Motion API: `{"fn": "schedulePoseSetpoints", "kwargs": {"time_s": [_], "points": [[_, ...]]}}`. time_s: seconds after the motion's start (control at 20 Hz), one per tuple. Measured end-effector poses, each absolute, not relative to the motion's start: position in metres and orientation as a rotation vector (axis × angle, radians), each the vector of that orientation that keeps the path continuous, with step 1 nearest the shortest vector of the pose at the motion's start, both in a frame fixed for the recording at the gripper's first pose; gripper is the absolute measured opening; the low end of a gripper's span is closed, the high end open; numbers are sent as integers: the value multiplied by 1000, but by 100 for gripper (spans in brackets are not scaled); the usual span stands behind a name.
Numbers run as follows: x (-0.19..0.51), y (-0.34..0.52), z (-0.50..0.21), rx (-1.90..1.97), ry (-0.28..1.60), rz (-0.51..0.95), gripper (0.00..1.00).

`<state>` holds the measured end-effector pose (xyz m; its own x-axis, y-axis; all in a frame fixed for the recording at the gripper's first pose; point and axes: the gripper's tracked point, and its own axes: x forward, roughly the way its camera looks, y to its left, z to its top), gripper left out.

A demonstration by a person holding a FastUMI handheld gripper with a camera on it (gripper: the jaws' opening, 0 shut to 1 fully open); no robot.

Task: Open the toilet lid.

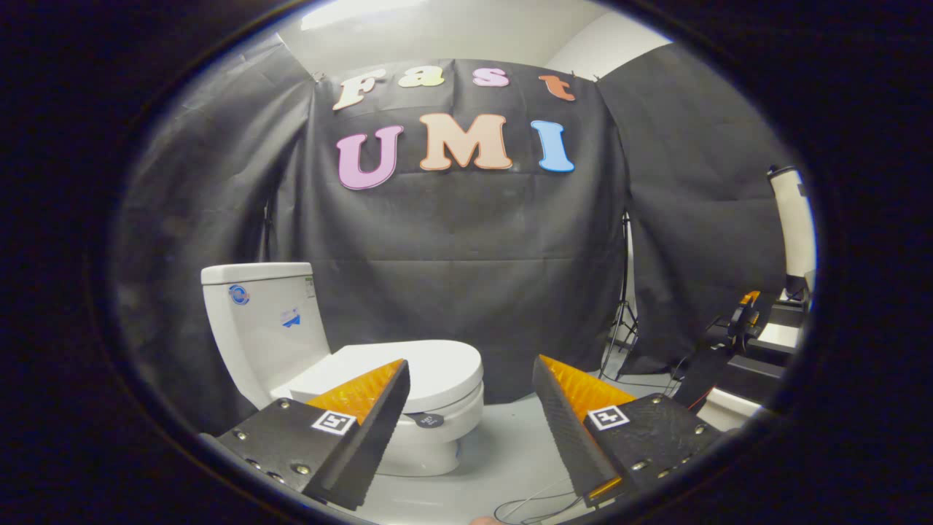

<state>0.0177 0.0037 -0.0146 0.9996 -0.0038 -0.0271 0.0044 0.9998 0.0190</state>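
Beyond the fingers: one white toilet [342, 364] stands on the pale floor [503, 452] against the booth's black cloth wall [466, 248], its tank [259, 321] on the far side and its front pointing between the fingers.
Toilet lid: the lid [423, 372] lies flat and closed on the seat, its rounded front edge just beyond the left fingertip.
Gripper: the gripper [470, 368] is spread wide and holds nothing; both fingers hang in open air short of the lid.
Stage: judged from this, the approach is under way and the lift is not yet begun.
Risk, missed edge: the lid's front lip looks thin and smooth; a fingertip coming in too high would likely slide over the top instead of catching under it.
Risk, wrong layer: hooking too low could raise the seat along with the lid.
Risk, slip: a glossy lid may fall off the fingertip and slam shut partway up.
Risk, cables: loose cables [532, 507] lie on the floor near the right finger, a snag for whoever steps in.
Count: one toilet, one lid, one tank, two fingers, one light stand [623, 321] by the wall, one cluster of equipment [758, 335] well off to the right.
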Motion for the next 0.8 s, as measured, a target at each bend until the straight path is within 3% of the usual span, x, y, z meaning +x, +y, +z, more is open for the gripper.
{"fn": "schedulePoseSetpoints", "kwargs": {"time_s": [0.3, 0.8], "points": [[35, 14, -22, 51, 53, 8, 100], [72, 42, -68, 127, 262, 67, 100]]}}
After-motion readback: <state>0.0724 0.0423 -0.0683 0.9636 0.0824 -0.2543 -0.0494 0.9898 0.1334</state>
